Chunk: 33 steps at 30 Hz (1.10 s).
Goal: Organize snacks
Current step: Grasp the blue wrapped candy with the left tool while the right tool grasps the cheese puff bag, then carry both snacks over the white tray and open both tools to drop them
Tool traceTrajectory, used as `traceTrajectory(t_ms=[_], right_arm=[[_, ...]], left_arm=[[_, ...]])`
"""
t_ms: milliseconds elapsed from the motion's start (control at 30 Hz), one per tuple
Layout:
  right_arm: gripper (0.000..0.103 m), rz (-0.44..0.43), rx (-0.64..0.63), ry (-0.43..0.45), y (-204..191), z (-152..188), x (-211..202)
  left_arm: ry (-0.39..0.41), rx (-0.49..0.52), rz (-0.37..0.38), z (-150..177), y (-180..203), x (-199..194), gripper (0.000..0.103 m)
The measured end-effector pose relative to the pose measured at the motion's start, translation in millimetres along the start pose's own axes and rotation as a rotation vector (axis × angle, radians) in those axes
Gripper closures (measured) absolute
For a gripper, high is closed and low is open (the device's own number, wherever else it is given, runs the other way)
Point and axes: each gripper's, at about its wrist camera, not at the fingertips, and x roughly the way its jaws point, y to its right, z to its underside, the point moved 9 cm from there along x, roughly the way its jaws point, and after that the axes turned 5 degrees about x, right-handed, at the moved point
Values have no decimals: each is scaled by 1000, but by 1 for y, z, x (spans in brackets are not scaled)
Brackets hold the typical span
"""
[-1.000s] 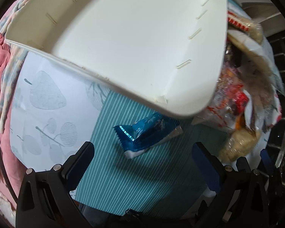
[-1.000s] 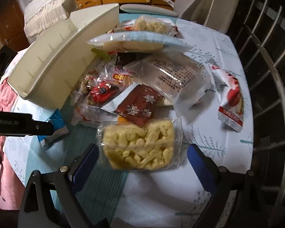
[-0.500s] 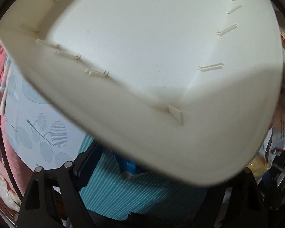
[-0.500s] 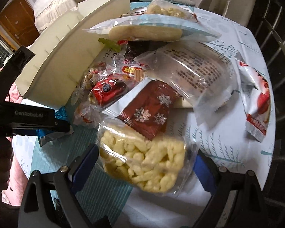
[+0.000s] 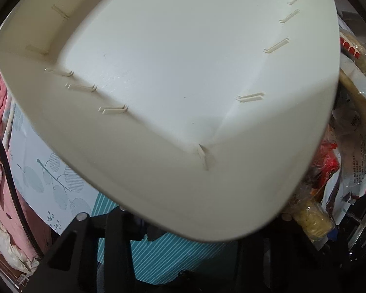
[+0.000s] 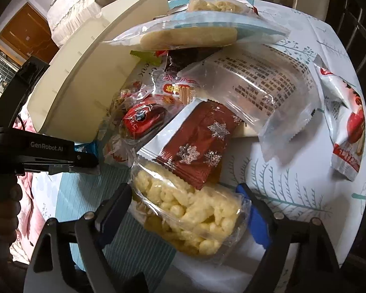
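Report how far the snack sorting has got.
Done: nothing visibly; the white bin stands tipped and holds no snacks. In hand: the right claw is closing around the puffed-rice pack; the left claw closes by the blue packet. Left: the whole pile, including the snowflake bar.

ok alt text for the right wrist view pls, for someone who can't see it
The right gripper is closing its fingers around a clear pack of puffed corn snacks at the near edge of a heap of wrapped snacks. A dark red snowflake wrapper lies behind it, with a white bin to the left.
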Motion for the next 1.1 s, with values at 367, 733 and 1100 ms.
traceTrajectory(t_ms=[367, 733, 1100], right_arm=[[25, 5, 29, 3, 3, 10, -12], [50, 3, 32, 32, -12, 14, -28], [59, 101, 90, 108, -46, 14, -45]], left_arm=[[-1, 4, 10, -1, 23, -4, 74], [7, -21, 20, 34, 6, -3, 76], [11, 60, 72, 102, -11, -31, 76]])
